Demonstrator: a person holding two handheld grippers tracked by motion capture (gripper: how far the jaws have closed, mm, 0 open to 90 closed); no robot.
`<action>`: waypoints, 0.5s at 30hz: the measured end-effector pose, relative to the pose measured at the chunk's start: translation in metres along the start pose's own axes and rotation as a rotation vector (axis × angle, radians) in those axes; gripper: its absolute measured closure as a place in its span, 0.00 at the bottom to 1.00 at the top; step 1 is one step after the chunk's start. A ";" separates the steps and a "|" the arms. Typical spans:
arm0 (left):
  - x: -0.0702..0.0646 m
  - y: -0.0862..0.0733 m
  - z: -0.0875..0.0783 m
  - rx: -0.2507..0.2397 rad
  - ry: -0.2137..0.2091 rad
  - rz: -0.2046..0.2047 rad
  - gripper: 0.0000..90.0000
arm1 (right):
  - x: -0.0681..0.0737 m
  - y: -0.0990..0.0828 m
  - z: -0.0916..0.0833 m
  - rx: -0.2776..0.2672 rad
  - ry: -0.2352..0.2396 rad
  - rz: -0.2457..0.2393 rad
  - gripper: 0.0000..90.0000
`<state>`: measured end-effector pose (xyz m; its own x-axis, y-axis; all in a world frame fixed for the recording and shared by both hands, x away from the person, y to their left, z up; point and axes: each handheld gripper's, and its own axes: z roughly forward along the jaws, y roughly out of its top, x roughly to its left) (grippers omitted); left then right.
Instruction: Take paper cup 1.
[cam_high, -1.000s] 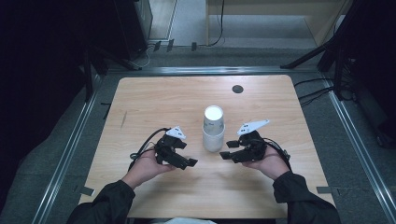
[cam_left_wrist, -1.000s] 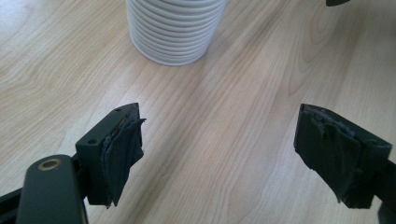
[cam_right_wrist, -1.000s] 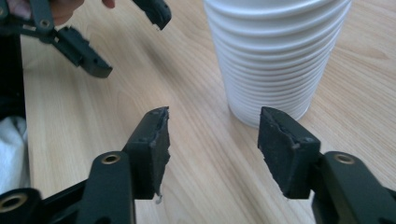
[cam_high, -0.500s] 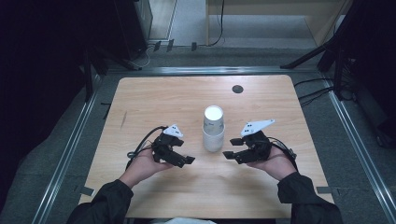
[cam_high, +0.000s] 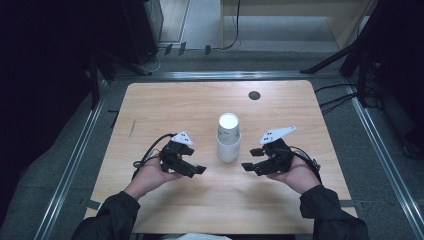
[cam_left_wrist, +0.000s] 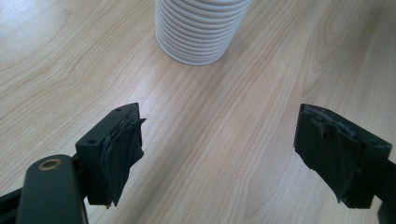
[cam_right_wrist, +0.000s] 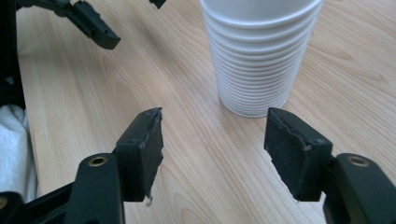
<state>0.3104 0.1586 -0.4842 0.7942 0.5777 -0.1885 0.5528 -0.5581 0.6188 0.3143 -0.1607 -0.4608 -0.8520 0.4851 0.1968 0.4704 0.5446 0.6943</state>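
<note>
A stack of white ribbed paper cups stands upright in the middle of the wooden table. My left gripper lies just left of the stack and points at it, with the jaws wide apart and nothing between them. In the left gripper view the cups stand ahead of the left gripper. My right gripper faces the stack from the right, open and holding nothing. Its own view shows the cups close ahead of the right gripper, and the left gripper beyond them.
A small black round disc sits near the table's far edge. Metal rails run along both sides of the table, and dark equipment and cables lie beyond. A white cloth shows at the near edge.
</note>
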 end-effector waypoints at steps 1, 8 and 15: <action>0.000 0.000 0.000 0.001 0.000 0.001 0.17 | -0.002 0.000 -0.001 -0.003 0.000 0.011 0.42; 0.003 -0.001 0.000 0.007 0.000 -0.007 0.17 | -0.009 0.000 -0.002 -0.012 -0.014 0.016 0.40; 0.003 -0.001 -0.005 -0.007 -0.004 -0.009 0.17 | -0.009 0.008 -0.004 0.014 -0.015 -0.023 0.38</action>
<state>0.3109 0.1644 -0.4818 0.7899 0.5806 -0.1974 0.5586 -0.5484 0.6223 0.3250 -0.1633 -0.4542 -0.8591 0.4827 0.1703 0.4542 0.5654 0.6885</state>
